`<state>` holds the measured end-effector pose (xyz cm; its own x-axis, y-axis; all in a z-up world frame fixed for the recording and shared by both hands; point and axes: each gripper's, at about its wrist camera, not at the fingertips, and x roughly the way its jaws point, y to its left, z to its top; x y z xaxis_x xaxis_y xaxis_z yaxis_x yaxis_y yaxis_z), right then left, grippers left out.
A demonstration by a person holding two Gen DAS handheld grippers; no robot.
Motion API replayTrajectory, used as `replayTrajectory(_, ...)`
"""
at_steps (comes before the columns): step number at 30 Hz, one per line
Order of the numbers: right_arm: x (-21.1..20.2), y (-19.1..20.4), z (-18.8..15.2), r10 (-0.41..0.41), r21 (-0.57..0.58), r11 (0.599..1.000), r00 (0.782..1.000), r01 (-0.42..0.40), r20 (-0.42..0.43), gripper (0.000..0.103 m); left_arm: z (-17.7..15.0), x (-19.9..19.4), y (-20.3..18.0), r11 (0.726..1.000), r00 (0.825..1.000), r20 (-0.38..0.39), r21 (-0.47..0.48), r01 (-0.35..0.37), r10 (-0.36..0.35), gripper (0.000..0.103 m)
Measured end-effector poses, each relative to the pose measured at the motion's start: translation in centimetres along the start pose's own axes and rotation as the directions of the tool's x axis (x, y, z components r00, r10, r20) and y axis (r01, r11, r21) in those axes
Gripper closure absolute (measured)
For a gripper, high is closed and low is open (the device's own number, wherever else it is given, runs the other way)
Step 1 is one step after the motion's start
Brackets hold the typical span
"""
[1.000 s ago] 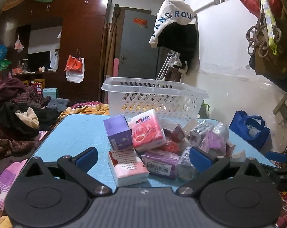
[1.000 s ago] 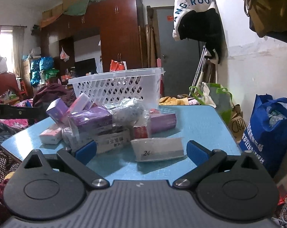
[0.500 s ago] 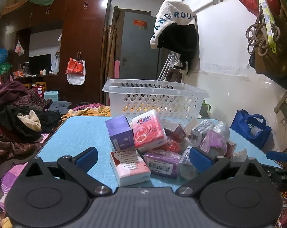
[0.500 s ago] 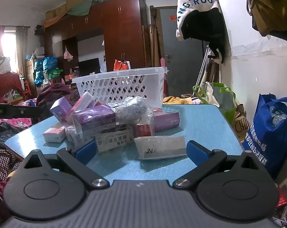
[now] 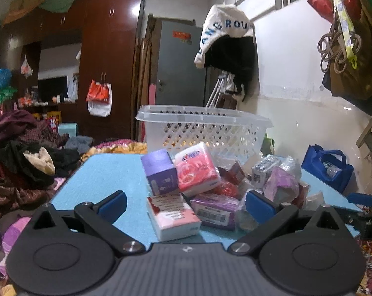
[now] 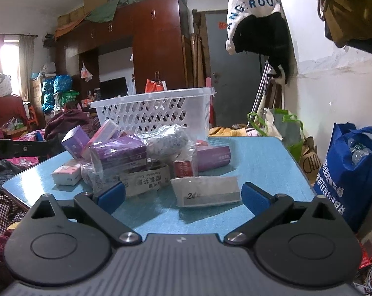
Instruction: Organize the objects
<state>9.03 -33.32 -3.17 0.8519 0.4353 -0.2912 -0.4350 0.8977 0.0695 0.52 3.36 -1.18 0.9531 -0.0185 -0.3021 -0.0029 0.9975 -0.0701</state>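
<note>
Blue table: heap of packets at centre; white basket behind it, touching; left gripper fingers apart, empty, facing a pink tissue pack; right gripper likewise apart, a white packet between its fingers.

I see a heap of packets on the blue counter: a purple box leaning on a pink tissue pack, a white packet lying nearest, and the white lattice basket standing upright behind.
</note>
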Motion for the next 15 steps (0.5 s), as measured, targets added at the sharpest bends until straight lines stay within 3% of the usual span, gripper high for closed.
replayTrajectory(5, 1.0, -0.2, -1.0, -0.009, -0.011, 1.0, 1.0, 0.009, 0.007, 0.003, -1.3, 1.0, 1.6, 1.0, 1.0, -0.025, -0.011, 0.01, -0.01, 0.003)
replayTrajectory(9, 2.0, -1.4, -1.8, 0.011, 0.036, 0.999, 1.0, -0.011, -0.016, 0.015, -2.1, 2.7, 1.5, 0.999, 0.997, -0.064, -0.006, 0.044, -0.044, 0.007)
replayTrajectory(15, 2.5, -1.6, -1.4, 0.02, 0.026, 0.999, 1.0, -0.019, -0.019, 0.015, -2.6, 3.7, 1.7, 0.995, 0.994, -0.057, -0.048, 0.088, -0.091, 0.015)
